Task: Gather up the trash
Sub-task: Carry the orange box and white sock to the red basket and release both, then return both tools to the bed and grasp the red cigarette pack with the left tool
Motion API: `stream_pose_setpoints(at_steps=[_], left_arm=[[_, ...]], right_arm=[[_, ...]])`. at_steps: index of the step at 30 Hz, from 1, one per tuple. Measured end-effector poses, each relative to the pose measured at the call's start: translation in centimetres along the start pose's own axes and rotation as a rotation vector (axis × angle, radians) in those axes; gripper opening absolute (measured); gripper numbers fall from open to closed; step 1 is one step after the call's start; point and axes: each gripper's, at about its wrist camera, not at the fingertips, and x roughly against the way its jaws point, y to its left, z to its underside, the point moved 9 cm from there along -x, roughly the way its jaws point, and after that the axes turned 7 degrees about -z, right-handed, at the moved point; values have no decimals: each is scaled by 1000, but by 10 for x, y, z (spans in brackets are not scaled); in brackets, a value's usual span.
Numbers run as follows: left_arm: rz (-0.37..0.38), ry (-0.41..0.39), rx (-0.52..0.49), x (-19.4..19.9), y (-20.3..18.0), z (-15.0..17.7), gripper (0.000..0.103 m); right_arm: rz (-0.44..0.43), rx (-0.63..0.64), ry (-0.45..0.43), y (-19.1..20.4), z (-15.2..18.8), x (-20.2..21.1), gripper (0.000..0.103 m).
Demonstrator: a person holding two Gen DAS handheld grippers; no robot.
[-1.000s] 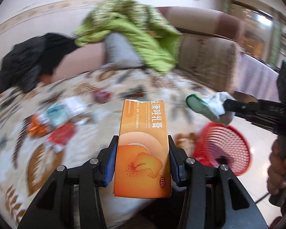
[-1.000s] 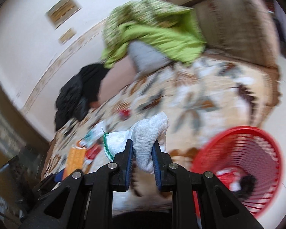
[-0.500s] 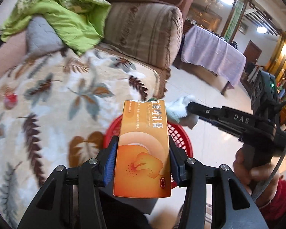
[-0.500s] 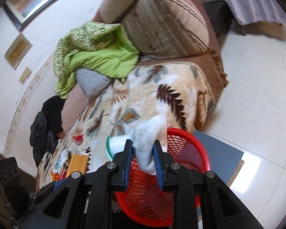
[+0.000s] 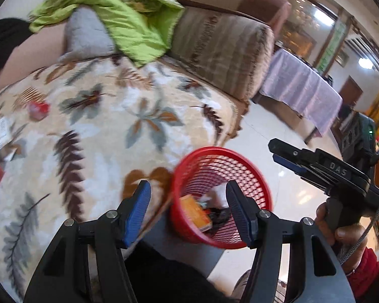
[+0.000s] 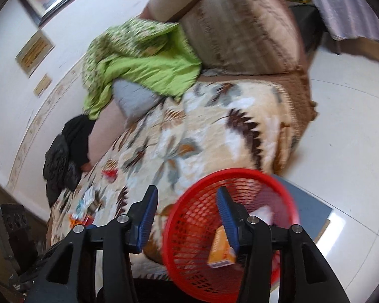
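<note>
A red mesh basket point(image 5: 214, 150) point(image 6: 230, 171) stands on the floor by the sofa's front corner. Inside it lie an orange medicine box point(image 5: 195, 213) point(image 6: 221, 250) and a white sock point(image 5: 216, 194) point(image 6: 262, 212). My left gripper point(image 5: 187, 189) hangs over the basket, its jaws opening with nothing between them. My right gripper point(image 6: 187, 194) point(image 5: 274, 150) is also above the basket, jaws opening and empty. More wrappers lie on the blanket: a red one point(image 5: 39, 108) point(image 6: 110, 173) and a small heap point(image 6: 88, 202).
The sofa carries a leaf-patterned blanket point(image 5: 101, 131), a green quilt point(image 5: 128, 22), a grey pillow point(image 5: 86, 35) and a black jacket point(image 6: 68, 151). A table with a lilac cloth point(image 5: 300, 91) stands beyond pale floor tiles. The basket rests on a grey mat point(image 6: 308, 207).
Both grippers swung from the sofa to above the red basket. The left let go of the orange box and the right let go of the white sock; both now lie in the basket.
</note>
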Motion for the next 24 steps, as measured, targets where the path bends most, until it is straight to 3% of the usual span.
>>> stream_pose_setpoints(at_steps=[11,20,24], left_arm=[[-141,-48,150,48,117,27,61],[-343,-79,316,78,268,40,66],[-427,-67,337,74,317,40,68]], right_arm=[[-119,214,156,114,51,-75,56],[-206,309,291,186,109,-135,58],[-212,355,297,198,116,-144,58]])
